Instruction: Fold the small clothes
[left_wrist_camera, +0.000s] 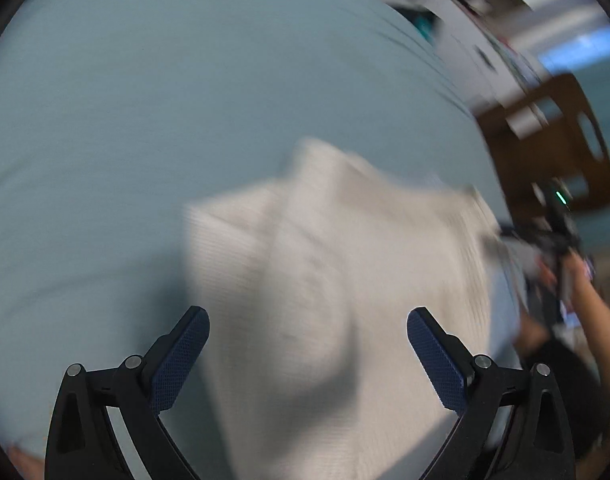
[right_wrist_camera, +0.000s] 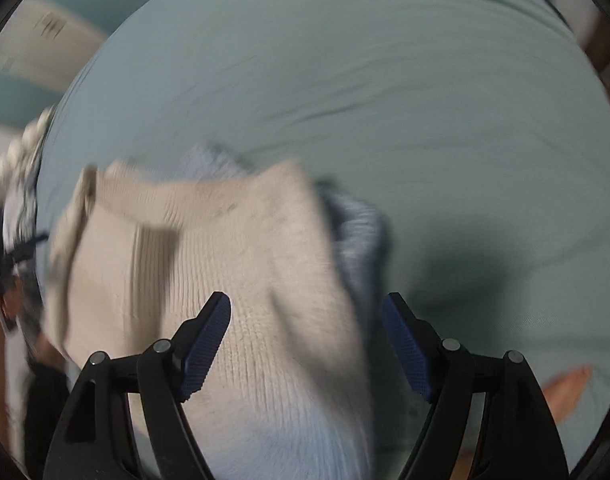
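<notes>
- Both views are smeared with motion blur, so fine detail is hard to read.
- The left gripper (left_wrist_camera: 308,322) hovers over a cream ribbed knit garment (left_wrist_camera: 337,280); its jaws stand wide apart with nothing between the blue textured pads (left_wrist_camera: 177,364).
- The cream garment lies spread, partly folded, on a pale teal bed sheet (left_wrist_camera: 145,120), with one flap turned over along its far edge.
- In the left wrist view, the right gripper (left_wrist_camera: 557,224) shows small and blurred at the garment's right edge, held by the person's right hand (left_wrist_camera: 577,280). Whether it touches the cloth cannot be told from here.
- A brown wooden chair back (left_wrist_camera: 545,140) with cut-out openings stands beyond the bed at the right.
- In the right wrist view, the right gripper (right_wrist_camera: 305,308) has its jaws apart and empty, above the near part of the same cream garment (right_wrist_camera: 209,260).
- A pale blue knit garment (right_wrist_camera: 357,232) lies under the cream one, showing past its right and far edges and at the bottom.
- The sheet (right_wrist_camera: 385,80) is wrinkled in long creases.
- A bare foot (right_wrist_camera: 565,392) rests on the sheet at the lower right.
</notes>
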`<state>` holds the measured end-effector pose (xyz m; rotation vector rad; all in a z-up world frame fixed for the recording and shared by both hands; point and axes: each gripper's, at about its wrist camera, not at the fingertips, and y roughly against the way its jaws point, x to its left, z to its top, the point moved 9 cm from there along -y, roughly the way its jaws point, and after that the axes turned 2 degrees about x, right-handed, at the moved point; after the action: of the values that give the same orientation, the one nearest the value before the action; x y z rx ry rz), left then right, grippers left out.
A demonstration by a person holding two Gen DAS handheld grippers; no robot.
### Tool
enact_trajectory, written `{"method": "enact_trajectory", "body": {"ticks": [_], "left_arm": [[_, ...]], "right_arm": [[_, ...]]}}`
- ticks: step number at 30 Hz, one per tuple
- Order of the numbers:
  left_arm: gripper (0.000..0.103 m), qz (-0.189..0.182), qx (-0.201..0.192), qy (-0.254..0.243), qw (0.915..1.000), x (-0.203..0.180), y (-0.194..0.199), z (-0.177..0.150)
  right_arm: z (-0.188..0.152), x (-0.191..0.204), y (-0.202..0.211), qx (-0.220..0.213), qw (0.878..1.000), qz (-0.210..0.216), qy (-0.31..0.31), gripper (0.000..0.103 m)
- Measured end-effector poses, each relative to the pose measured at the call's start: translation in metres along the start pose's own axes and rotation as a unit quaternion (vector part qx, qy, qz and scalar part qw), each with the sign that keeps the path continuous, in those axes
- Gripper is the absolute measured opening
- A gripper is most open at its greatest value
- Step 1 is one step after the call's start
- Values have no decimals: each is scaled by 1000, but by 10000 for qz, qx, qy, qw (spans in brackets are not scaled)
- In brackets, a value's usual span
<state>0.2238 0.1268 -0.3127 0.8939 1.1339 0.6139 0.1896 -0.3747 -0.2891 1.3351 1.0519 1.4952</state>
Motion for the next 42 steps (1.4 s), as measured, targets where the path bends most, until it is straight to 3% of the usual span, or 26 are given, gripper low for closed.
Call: {"method": "enact_trajectory", "body": {"ticks": [1, 3, 4, 5, 6, 7, 10, 15, 17, 19, 23, 26, 29, 30, 31, 32, 33, 34, 37, 38, 40, 42], "left_arm": [[100, -101, 43, -179, 9998, -10, -8, -2], [99, 151, 43, -305, 9994, -12, -21, -3], [90, 246, 80, -229, 9994, -11, -28, -1], [77, 182, 61, -172, 9997, -10, -32, -1], [40, 221, 56, 28, 9997, -5, -35, -1], [25, 320, 22, 128, 9994, 2, -36, 0], [14, 340, -276, 354, 9984, 10, -25, -12], [11, 238, -1060, 441, 9931, 6, 14, -12], [10, 91, -1425, 636, 9877, 11, 34, -2], [10, -157, -1611, 1028, 9814, 26, 43, 8], [10, -253, -1691, 1727, 9700, 69, 32, 17], [10, -24, -1312, 1784, 9752, 88, -3, 17], [14, -216, -1066, 1954, 9747, 99, -24, 18], [19, -500, -950, 2164, 9704, 104, -23, 16], [31, -676, -865, 2359, 9656, 107, -23, 14], [41, -732, -872, 2492, 9617, 108, -22, 13], [73, -717, -938, 2571, 9592, 110, -14, 12], [94, -632, -1083, 2550, 9588, 109, -4, 11], [100, -519, -1727, 2379, 9544, 100, 30, 19], [100, -568, -1789, 2324, 9543, 92, 37, 24], [100, -584, -1851, 2075, 9588, 74, 46, 37], [100, -454, -1853, 1609, 9683, 49, 43, 50]], "right_arm": [[-2, 5, -4, -115, 9997, -78, 179, 76], [-5, 10, -10, -355, 9982, -298, 373, 75], [-5, 12, -10, -499, 9972, -352, 431, 59], [-7, 10, -8, -640, 9953, -567, 455, 30], [-10, 7, -7, -695, 9933, -796, 457, 21], [-10, 5, -3, -746, 9929, -817, 430, 19], [-14, 12, 23, -1257, 9883, -682, 530, 6], [-17, 22, 71, -2299, 9695, -639, 565, 6], [-8, 22, 87, -2720, 9593, -585, 478, 6], [2, 14, 94, -2870, 9569, -410, 142, 6], [29, -7, 53, -2608, 9639, -249, -481, 6], [41, -31, 13, -2075, 9750, -288, -740, 6], [44, -48, -33, -1558, 9830, -341, -911, 7], [43, -48, -42, -1462, 9841, -255, -979, 9], [41, -49, -52, -1297, 9850, -10, -1136, 14], [40, -52, -54, -1182, 9842, 213, -1302, 25], [38, -56, -51, -1142, 9810, 407, -1512, 31], [34, -62, -45, -1174, 9757, 585, -1755, 44], [24, -86, -9, -1711, 9522, 859, -2379, 66], [23, -91, 0, -1809, 9494, 872, -2414, 68], [20, -90, 4, -1806, 9534, 710, -2310, 68], [25, -82, 4, -1832, 9567, 554, -2193, 68]]}}
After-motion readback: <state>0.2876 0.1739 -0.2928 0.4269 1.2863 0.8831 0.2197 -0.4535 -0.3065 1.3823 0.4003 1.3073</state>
